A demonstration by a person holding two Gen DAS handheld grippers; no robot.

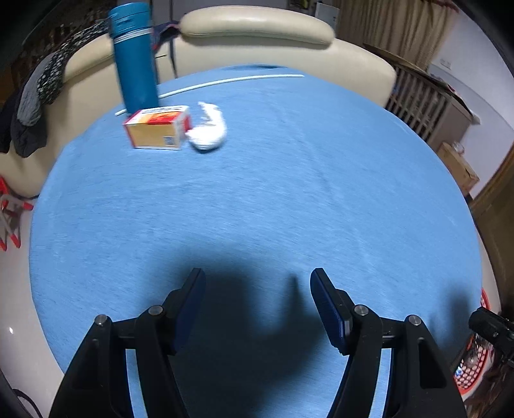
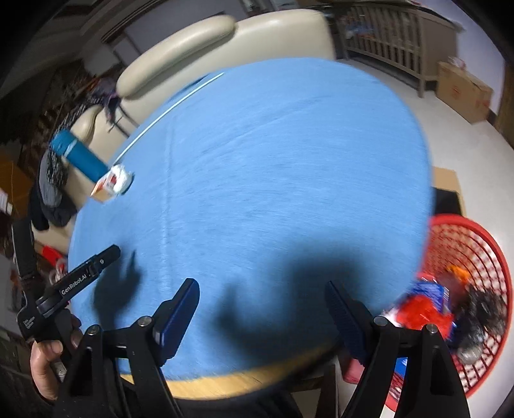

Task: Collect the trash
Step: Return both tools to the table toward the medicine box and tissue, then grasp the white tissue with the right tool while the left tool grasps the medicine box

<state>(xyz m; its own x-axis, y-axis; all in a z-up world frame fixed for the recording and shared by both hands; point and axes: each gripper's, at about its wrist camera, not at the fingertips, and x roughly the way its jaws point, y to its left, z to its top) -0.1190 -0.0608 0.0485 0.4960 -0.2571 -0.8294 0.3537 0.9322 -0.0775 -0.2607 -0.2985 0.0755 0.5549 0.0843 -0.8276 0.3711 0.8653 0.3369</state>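
Observation:
A crumpled white tissue (image 1: 209, 128) lies on the blue table (image 1: 273, 193) at the far left, touching a small orange and white carton (image 1: 158, 128). Both also show in the right wrist view, the tissue (image 2: 123, 178) and the carton (image 2: 104, 188). A red mesh basket (image 2: 482, 257) with several pieces of trash stands on the floor at the table's right. My left gripper (image 1: 257, 289) is open and empty above the near table. My right gripper (image 2: 261, 297) is open and empty over the table's near edge. The left gripper also shows in the right wrist view (image 2: 96, 260).
A tall teal flask (image 1: 135, 58) stands behind the carton. A white stick (image 1: 225, 82) lies along the far table edge. Cream chairs (image 1: 257, 22) stand beyond the table. Cardboard boxes (image 2: 462, 90) and a wooden cabinet (image 2: 398, 35) are at the right.

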